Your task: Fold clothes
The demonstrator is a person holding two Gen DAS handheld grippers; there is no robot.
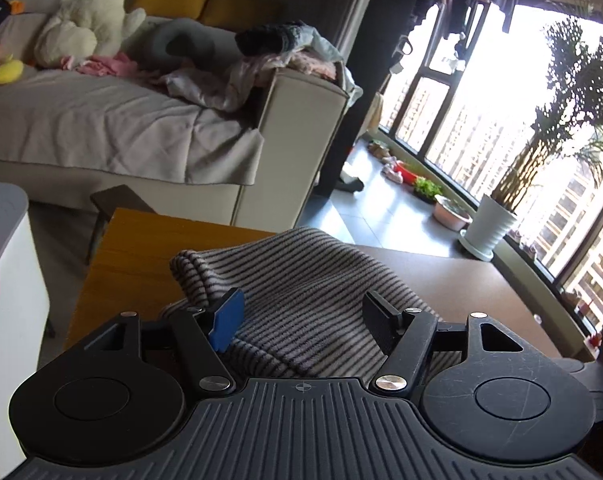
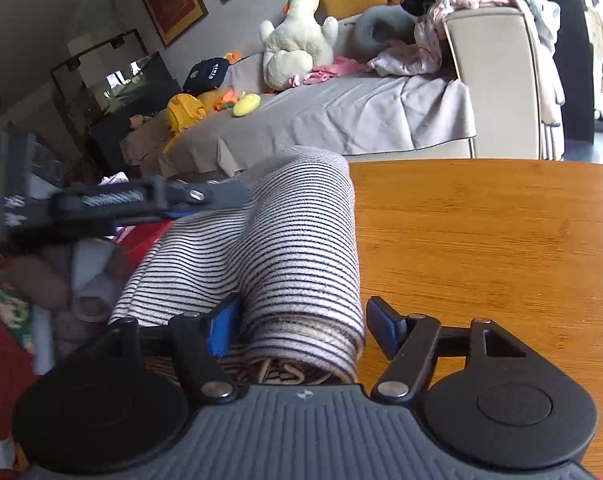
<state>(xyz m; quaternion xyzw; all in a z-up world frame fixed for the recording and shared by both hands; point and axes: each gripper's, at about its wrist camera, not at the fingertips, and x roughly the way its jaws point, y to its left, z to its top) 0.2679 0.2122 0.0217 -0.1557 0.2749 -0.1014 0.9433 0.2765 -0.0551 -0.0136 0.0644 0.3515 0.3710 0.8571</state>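
While the striped garment (image 2: 301, 264) lies rolled near the left edge of the tabletop (image 2: 481, 240), I list what I have in hand.

Left tool (image 1: 305, 316): fingers apart astride the striped cloth, blue pad against one fold, far pad seemingly clear; no firm grip that I can judge.

Right tool (image 2: 301, 328): fingers apart around the roll's near end, neither visibly pinching.

Step, as I judge: tidying the folded bundle. Next move calls for closing on both ends evenly, so layers stay stacked.

Writing: a dark cap (image 2: 205, 74) on the sofa (image 2: 341, 116) bears white lettering, unreadable.
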